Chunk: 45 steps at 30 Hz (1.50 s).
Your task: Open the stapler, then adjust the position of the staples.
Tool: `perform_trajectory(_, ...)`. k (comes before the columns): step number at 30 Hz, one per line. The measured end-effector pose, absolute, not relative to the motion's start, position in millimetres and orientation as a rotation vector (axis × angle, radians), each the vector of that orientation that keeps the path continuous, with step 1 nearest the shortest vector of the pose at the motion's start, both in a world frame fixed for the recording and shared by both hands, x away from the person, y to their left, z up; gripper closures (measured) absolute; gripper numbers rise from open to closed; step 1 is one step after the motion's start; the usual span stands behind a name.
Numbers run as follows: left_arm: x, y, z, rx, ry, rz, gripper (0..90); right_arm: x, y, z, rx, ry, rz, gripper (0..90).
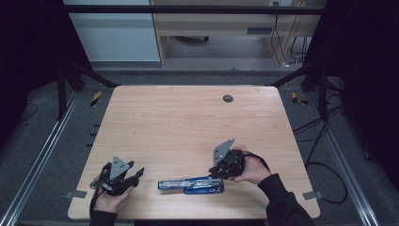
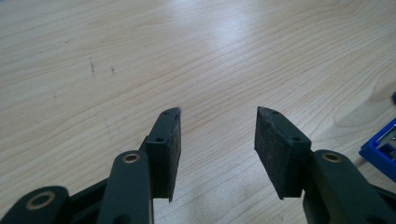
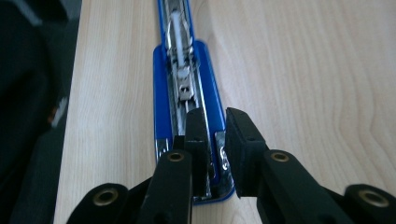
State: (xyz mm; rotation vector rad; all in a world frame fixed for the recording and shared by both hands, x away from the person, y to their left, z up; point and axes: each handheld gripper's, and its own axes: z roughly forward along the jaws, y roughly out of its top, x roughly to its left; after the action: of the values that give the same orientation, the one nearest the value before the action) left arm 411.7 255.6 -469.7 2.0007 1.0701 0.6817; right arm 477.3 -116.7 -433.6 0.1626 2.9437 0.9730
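Nearest the high camera, at the bottom edge, two hands come in: the left hand (image 1: pixel 109 200) at lower left and the right hand (image 1: pixel 254 172) right of centre, each holding a gripper over the wooden table (image 1: pixel 188 117). At lower left the left gripper (image 1: pixel 139 175) hovers near the table's front edge, well apart from the stapler; the left gripper view shows its jaws spread wide with bare wood between them, and a blue corner of the stapler (image 2: pixel 380 151) cut off at the right edge. Centre bottom in the high view lies the blue stapler (image 1: pixel 190 184), opened flat, long axis left to right, close to the front edge. Its metal channel is only a pale streak there; the right gripper view shows the blue body (image 3: pixel 161 88), the metal rail and a white part inside it. The right gripper (image 1: pixel 215 173) meets the stapler's right end. In its own view the right gripper (image 3: pixel 215 135) has jaws close together, straddling the blue side wall; whether the pads actually press it is hard to tell. A small dark round disc (image 1: pixel 227 98) sits upper centre-right on the table
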Motion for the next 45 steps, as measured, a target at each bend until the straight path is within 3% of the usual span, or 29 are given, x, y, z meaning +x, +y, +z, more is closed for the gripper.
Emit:
perform_trajectory(13,405.7,252.5,-460.7,1.954,0.996,0.624,52.2,464.2,-133.2,-427.7,0.547,2.790,1.143,89.9)
perform_trajectory(33,409.2,237.7,-445.3,2.053,0.768,0.486,48.5,434.3,-171.2,-447.9,0.912,2.514,1.202,90.0)
perform_trajectory(45,415.4,228.5,-436.3,2.121,0.665,0.404,45.7,422.7,-178.8,-454.5,0.941,2.498,1.233,90.0)
